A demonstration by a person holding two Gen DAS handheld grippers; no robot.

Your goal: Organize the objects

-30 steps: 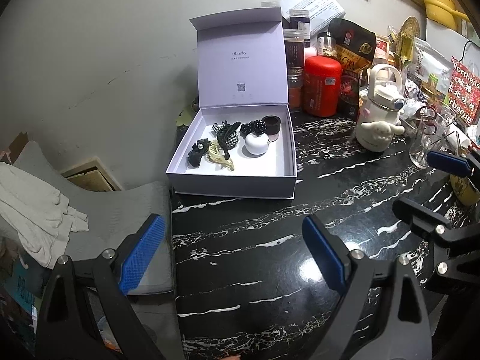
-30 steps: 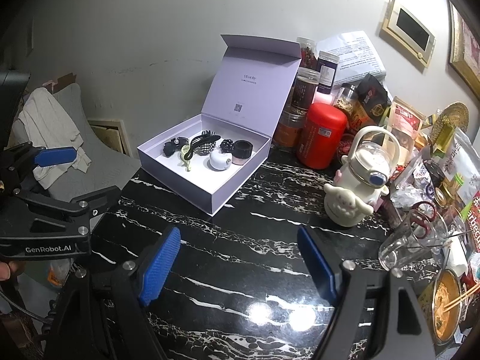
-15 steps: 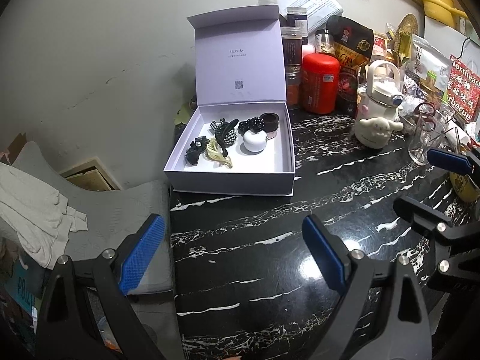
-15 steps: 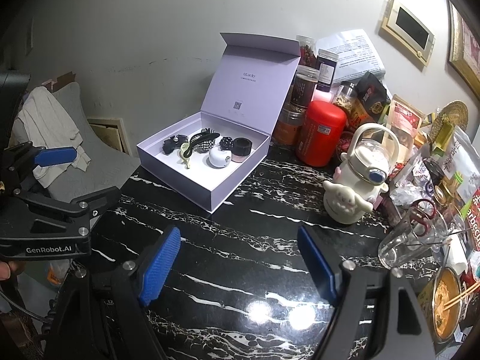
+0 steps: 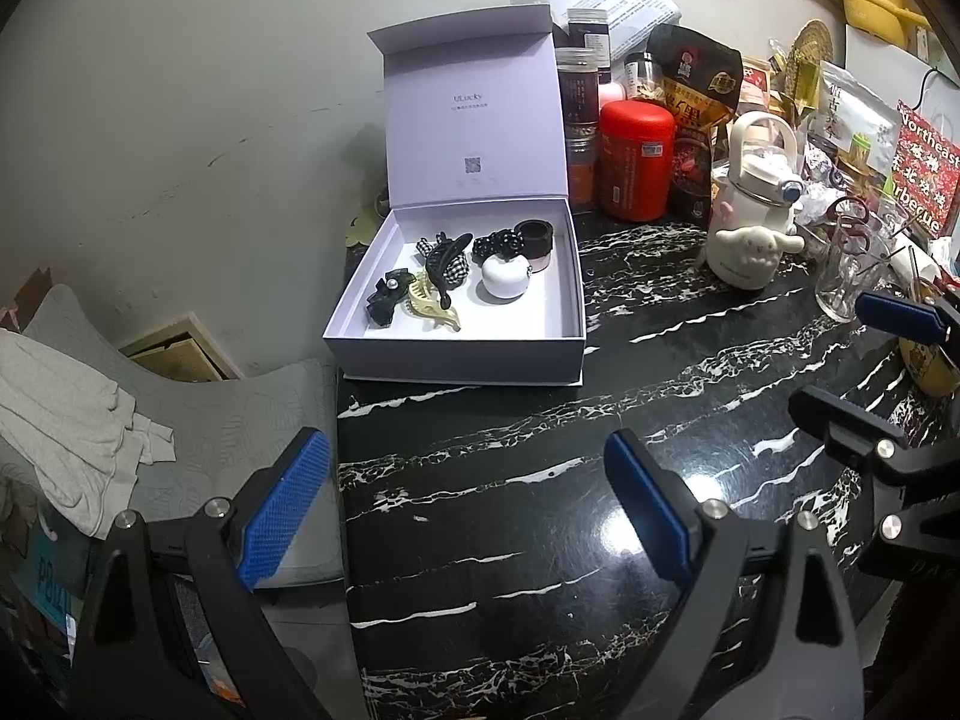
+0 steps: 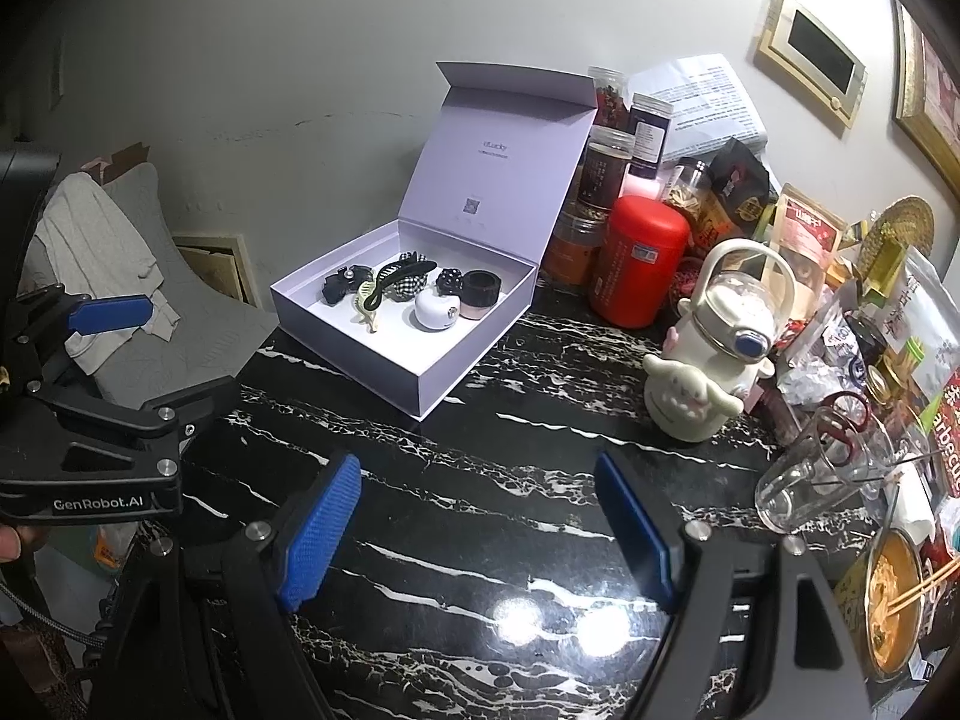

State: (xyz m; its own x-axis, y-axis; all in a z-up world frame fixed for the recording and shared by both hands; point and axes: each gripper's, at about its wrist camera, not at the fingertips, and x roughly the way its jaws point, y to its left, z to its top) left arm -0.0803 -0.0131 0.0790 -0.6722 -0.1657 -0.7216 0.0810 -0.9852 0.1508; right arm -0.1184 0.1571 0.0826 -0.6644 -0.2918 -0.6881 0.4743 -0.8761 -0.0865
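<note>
An open lilac gift box [image 5: 456, 354] stands at the far left corner of the black marble table [image 5: 540, 540], its lid [image 5: 474, 120] upright. Inside lie a white round piece [image 5: 505, 277], a black claw clip [image 5: 447, 258], a beige clip [image 5: 429, 306], a dark bow clip [image 5: 387, 294] and a dark ring [image 5: 536, 235]. My left gripper [image 5: 465, 456] hangs open over the table's near left edge, well short of the box. My right gripper [image 6: 477, 471] is open too, nothing between its blue pads, with the box [image 6: 360, 354] ahead on its left.
A red canister [image 5: 636, 159], jars and snack bags crowd the back right. A cream cartoon bottle [image 5: 750, 228] and a glass [image 5: 846, 276] stand nearer. A noodle bowl [image 6: 894, 606] sits at the right edge. A grey chair with white cloth [image 5: 60, 408] is left of the table.
</note>
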